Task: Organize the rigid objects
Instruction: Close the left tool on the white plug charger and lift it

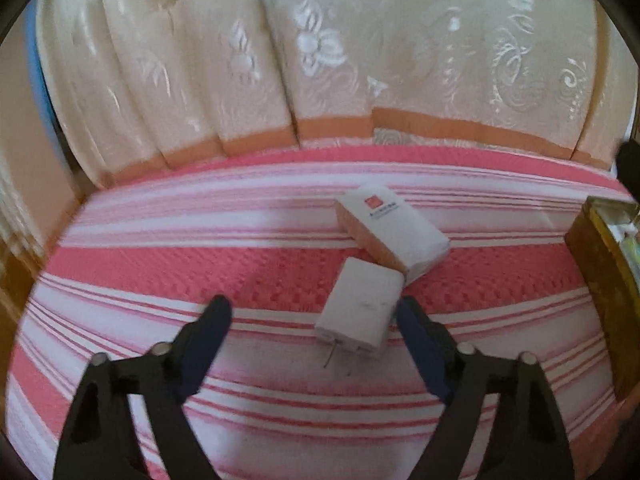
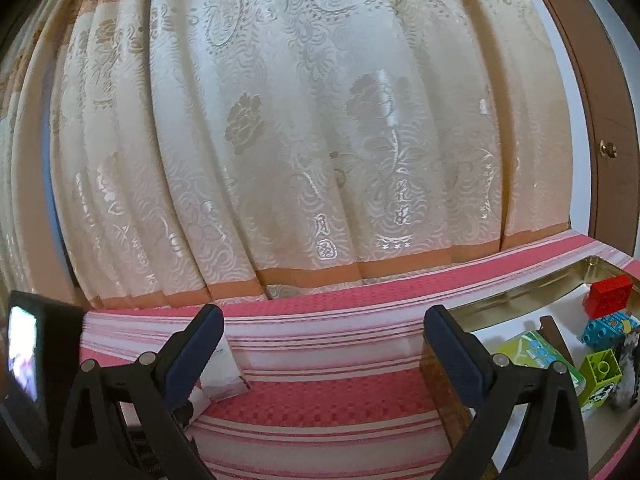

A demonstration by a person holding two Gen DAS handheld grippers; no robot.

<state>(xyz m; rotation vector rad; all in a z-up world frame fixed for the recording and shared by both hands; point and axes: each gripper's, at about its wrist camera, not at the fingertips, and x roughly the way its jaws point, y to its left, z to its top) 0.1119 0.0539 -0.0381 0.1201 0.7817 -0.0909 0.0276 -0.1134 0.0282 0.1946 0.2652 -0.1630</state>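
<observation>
On a pink-striped cloth (image 1: 280, 236), the left gripper (image 1: 314, 316) stands with its jaws apart and nothing gripped. A white plug adapter (image 1: 360, 304) lies just beside its right finger, touching a white box (image 1: 400, 228) beyond. The right gripper (image 2: 324, 332) hangs wide and empty. Rightmost, a gold tin (image 2: 520, 296) holds toy bricks (image 2: 608, 296).

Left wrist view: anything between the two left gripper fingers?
Yes: the white plug adapter lies between the left gripper fingers, beside the right one, prongs toward the camera.
</observation>
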